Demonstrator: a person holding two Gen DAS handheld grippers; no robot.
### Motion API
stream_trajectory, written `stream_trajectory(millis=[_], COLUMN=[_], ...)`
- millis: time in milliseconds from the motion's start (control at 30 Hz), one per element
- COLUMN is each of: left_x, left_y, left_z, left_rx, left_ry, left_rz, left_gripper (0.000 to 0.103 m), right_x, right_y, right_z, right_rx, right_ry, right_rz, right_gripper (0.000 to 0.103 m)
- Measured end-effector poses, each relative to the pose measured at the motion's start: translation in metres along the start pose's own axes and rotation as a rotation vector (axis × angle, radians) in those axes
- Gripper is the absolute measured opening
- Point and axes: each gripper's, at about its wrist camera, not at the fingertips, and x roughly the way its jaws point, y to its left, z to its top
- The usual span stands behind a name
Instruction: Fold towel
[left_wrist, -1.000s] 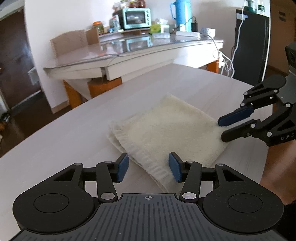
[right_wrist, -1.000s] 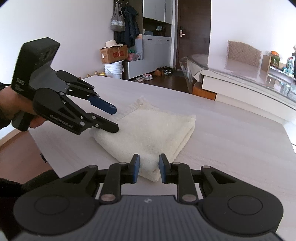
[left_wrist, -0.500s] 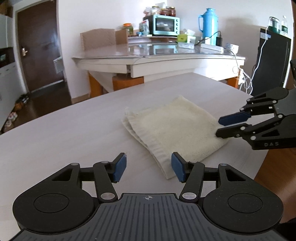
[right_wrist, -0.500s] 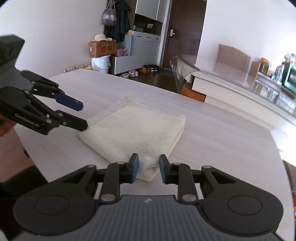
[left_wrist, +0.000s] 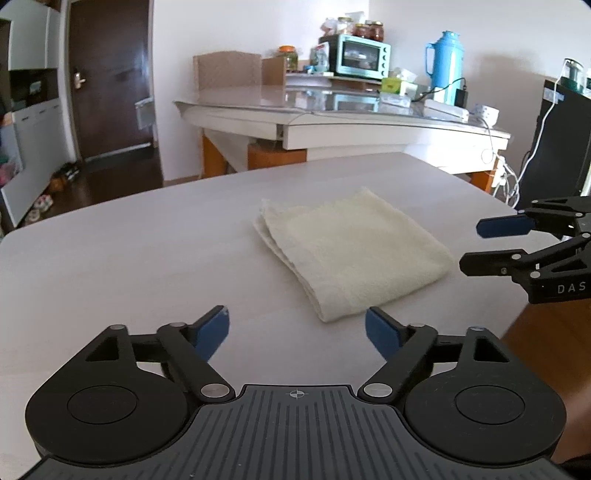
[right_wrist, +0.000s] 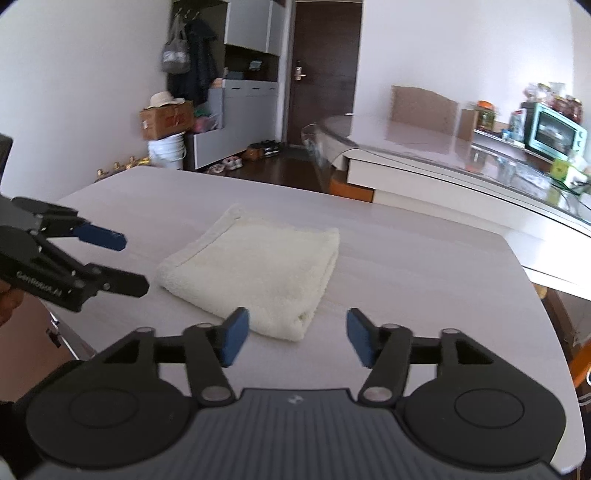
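Left gripper (left_wrist: 297, 328): angled down over near edge of table (left_wrist: 110, 258), jaws wide and opening, nothing between. Right gripper (right_wrist: 297, 332): same tilt, jaws wide and opening, towel corner just ahead of left pad (right_wrist: 234, 338), untouched. Towel (left_wrist: 351, 251): folded, flat, toward near right corner of tabletop, clear of both. Right view only: part of a hand (right_wrist: 9, 306) at left gripper's handle, lettering there too blurred to read. Left view only: "DAS" on right gripper's body, blue flask (left_wrist: 443, 61) on far counter.
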Motion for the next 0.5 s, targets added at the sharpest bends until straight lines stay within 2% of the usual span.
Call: stream_trajectory(millis=[67,167,300,500], left_x=[-0.006,-0.015,-0.026,-0.049], left_y=[-0.003,-0.007,-0.014,-0.019], left_z=[-0.002,-0.004,-0.007,-0.014], left_rx=[-0.001,-0.010,-0.015,-0.050], left_ry=[-0.005,-0.007,-0.007,-0.025], left_rz=[0.001,0.001,0.020,0.064], left_gripper=[0.093,0.093,0.095,0.103], right_x=[-0.009,-0.018,-0.030,-0.050], right_y=[-0.001,0.001,0.006,0.014], right_z=[-0.003,-0.006,-0.008,-0.011], right_rx=[0.026,0.038,0.046,0.046], right_ry=[-0.006,-0.006,-0.014,-0.032], right_rz=[-0.001,-0.019,-0.031,-0.036], right_gripper=[0.080,0.098,0.100,0.102])
